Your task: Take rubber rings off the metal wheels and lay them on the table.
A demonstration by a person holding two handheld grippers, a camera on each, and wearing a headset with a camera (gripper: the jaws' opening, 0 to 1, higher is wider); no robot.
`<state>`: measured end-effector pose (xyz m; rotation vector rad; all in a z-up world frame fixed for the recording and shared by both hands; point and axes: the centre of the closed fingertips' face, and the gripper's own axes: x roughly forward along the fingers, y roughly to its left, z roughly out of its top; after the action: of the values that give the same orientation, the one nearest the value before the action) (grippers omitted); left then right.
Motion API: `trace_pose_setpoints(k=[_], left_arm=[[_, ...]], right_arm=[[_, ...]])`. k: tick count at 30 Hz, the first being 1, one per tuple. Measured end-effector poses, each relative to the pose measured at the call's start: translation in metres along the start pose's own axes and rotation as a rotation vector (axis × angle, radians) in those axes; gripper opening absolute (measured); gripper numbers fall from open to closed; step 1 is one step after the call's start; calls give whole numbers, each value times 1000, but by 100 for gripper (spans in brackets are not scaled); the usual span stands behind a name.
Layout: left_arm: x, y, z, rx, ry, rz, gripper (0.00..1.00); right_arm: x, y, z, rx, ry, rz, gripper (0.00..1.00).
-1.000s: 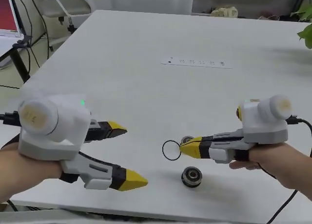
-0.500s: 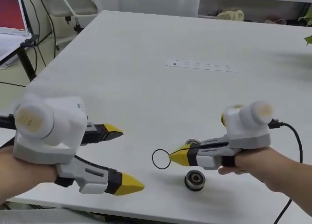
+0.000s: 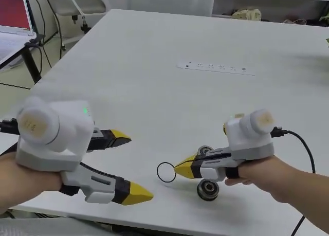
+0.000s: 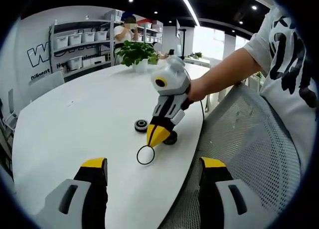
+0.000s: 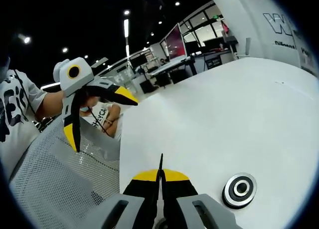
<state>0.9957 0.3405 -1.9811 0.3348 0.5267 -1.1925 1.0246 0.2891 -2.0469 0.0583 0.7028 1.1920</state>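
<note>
Leftward and down in the head view, the rubber ring (image 3: 166,173) has travelled with the right gripper (image 3: 177,169), drawing away from the two wheels. It now hangs as a thin black loop off that gripper's yellow tips, lower centre of the frame. The jaws are pressed together on its rim. In the right gripper view the ring shows edge-on as a fine line rising from the closed tips. Whether its lower edge already touches the table (image 3: 154,66) I cannot tell.

The near wheel (image 3: 208,189) sits just below and right of the gripper, and the far wheel (image 3: 205,150) is half hidden behind it. The left gripper (image 3: 132,166) waits at lower left, jaws spread wide and holding nothing.

To lay the ring well, I would lower the tips until the loop lies flat, then part the jaws only slightly so it does not spring away. The table's front edge is near, so the ring is better set down no closer to it.
</note>
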Motion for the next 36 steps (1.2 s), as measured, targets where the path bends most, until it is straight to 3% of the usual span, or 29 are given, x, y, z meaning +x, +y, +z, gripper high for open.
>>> trace_pose_setpoints(k=[9, 20, 36], left_arm=[[1, -2, -5, -5, 11, -5, 72], [2, -2, -5, -6, 16, -6, 72], [3, -3, -7, -9, 29, -10, 72]], right_arm=[[3, -6, -11, -22, 41, -35, 0], [1, -11, -16, -45, 65, -66, 12], [-13, -12, -2, -41, 3, -80, 23]])
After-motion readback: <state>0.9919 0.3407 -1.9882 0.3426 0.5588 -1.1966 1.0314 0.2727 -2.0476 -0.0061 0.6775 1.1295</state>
